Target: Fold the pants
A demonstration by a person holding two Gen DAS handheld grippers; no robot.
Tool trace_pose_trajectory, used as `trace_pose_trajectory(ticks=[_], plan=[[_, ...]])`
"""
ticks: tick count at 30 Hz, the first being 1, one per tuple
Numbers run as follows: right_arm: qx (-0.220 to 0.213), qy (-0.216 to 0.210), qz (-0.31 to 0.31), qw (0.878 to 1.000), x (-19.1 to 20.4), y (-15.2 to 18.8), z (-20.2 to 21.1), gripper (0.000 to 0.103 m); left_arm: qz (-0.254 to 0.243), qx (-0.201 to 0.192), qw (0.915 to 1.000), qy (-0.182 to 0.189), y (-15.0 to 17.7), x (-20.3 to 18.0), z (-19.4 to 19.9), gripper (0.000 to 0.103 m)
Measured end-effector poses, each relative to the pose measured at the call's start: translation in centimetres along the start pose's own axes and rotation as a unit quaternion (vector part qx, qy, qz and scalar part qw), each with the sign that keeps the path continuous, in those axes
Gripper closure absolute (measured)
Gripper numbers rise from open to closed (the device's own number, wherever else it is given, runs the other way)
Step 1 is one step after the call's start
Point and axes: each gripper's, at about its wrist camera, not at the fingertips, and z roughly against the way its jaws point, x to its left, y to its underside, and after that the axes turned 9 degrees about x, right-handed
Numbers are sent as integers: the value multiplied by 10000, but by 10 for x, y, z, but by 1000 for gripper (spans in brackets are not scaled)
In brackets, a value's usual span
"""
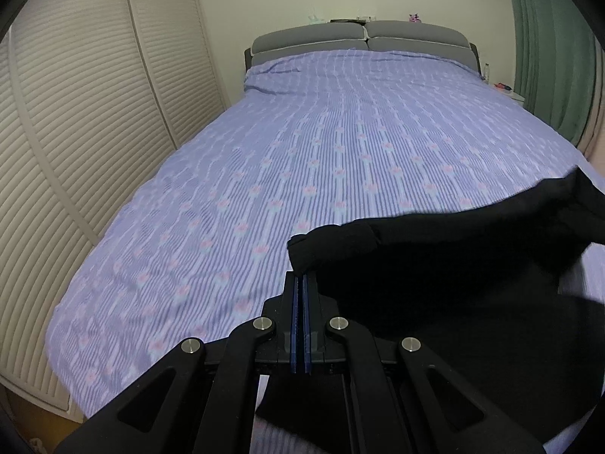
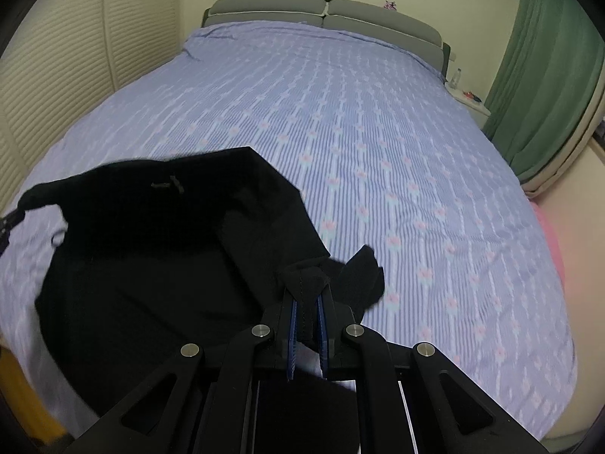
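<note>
Black pants (image 1: 453, 272) hang between my two grippers, held above the near end of the bed. My left gripper (image 1: 301, 278) is shut on one corner of the pants, which bunches over the fingertips. In the right wrist view the pants (image 2: 159, 234) spread to the left, with a drawstring showing near the top edge. My right gripper (image 2: 307, 291) is shut on another edge of the pants, with cloth pinched between the blue pads. The left gripper shows at the far left edge of the right wrist view (image 2: 9, 223).
The bed (image 1: 302, 143) has a purple striped sheet and a grey headboard (image 1: 363, 39). White louvred wardrobe doors (image 1: 75, 132) run along the left. A green curtain (image 2: 548, 75) and a white nightstand (image 2: 469, 102) with small items stand at the right.
</note>
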Motion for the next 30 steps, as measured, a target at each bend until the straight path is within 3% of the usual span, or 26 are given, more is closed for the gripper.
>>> trace_pose_trajectory(ticks=[7,13,17,19,21,24,26,30], plan=[[186,73,224,9995,20,64,17,93,-12,122,9999,73,55,9,16,101],[711,190,48,9973,18,113,-2,93,-117,240,9993,253,74,-6,10,101],[767,346,-41,9964,13,128,-11,93,-159,282,9988,364,77,-16,-4,101],[763,428,-26,9962,12,133,-16,93,-170,355,9984,404,77,-20,-13,95],[788,497,4,9957,13,136,-21,93,-166,403,9982,423,79,-22,-19,75],[777,634,-11,9950,16,137,-25,92,-130,457,9976,499,81,-22,-28,56],[729,781,-12,9943,18,135,-25,87,-89,501,9971,573,81,-21,-33,50],[591,1050,15,9927,24,130,-21,75,23,663,9959,619,83,-18,-50,48]])
